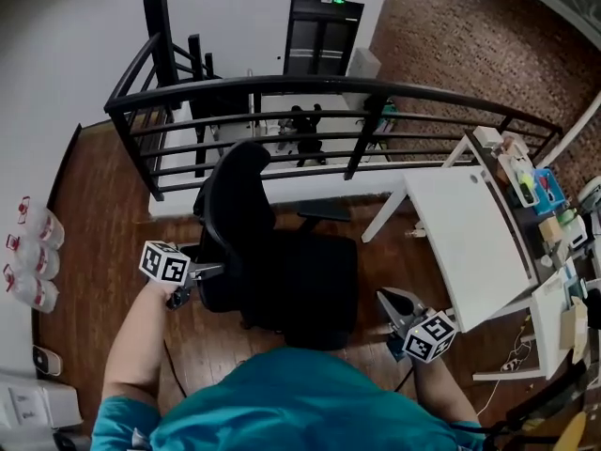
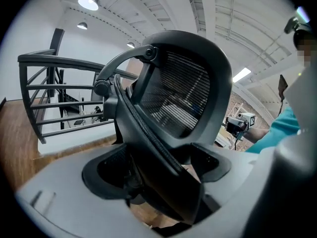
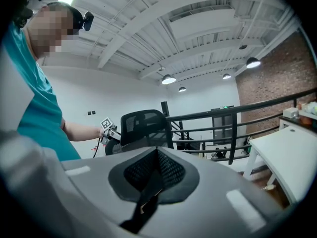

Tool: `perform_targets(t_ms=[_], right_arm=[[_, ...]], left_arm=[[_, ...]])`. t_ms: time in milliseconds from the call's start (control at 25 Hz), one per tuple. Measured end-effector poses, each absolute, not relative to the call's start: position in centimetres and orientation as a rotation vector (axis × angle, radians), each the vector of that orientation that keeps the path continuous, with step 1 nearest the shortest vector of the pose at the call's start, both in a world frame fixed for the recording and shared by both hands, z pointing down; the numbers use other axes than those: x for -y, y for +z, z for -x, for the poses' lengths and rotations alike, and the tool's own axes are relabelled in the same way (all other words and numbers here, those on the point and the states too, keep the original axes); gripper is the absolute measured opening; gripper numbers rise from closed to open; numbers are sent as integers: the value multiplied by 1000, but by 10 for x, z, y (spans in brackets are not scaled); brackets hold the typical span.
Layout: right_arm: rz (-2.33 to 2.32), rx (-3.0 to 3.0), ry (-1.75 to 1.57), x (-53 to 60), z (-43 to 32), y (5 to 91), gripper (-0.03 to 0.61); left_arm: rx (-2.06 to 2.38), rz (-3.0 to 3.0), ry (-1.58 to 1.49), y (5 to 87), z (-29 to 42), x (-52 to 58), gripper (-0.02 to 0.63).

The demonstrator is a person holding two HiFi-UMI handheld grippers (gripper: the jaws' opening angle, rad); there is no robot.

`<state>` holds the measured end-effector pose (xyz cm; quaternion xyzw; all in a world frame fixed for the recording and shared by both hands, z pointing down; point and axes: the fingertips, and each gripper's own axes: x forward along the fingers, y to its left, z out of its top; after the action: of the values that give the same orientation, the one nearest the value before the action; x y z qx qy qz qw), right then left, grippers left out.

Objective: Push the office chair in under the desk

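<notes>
The black office chair point(image 1: 310, 280) stands on the wood floor with its mesh backrest point(image 1: 235, 195) to the left and its seat turned toward the white desk point(image 1: 470, 233). My left gripper point(image 1: 202, 275) is at the backrest's outer edge. In the left gripper view its jaws point(image 2: 163, 166) stand wide with the backrest frame point(image 2: 148, 133) running between them, and floor shows beside the frame. My right gripper point(image 1: 385, 296) hovers off the seat's right corner, between chair and desk. It touches nothing, and its pads point(image 3: 157, 152) meet.
A black metal railing point(image 1: 329, 87) curves behind the chair and desk, with a drop beyond it. Several bottles point(image 1: 33, 252) line the left wall. A cluttered shelf point(image 1: 545, 205) and a floor cable point(image 1: 507, 374) lie right of the desk. The desk legs point(image 1: 385, 216) stand near the seat.
</notes>
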<state>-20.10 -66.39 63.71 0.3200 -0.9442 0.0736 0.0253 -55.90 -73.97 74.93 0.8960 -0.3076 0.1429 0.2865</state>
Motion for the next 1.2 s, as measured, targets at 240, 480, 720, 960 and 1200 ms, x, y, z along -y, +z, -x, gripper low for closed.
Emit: perform_targets(t_ms=[240, 480, 720, 960, 1200], right_arm=[[-1019, 2924, 237, 666, 167, 641, 0], [-1052, 2928, 232, 664, 133, 641, 0], [-1109, 2919, 236, 659, 102, 640, 0], [-1182, 2905, 240, 652, 58, 633, 0], [-1251, 2888, 244, 647, 22, 633, 0]], left_arm=[[834, -2389, 368, 752, 503, 744, 396], [821, -2402, 365, 751, 453, 757, 396], [801, -2396, 370, 754, 412, 769, 393], [824, -2393, 355, 744, 361, 774, 394], [830, -2422, 362, 734, 316, 788, 394]])
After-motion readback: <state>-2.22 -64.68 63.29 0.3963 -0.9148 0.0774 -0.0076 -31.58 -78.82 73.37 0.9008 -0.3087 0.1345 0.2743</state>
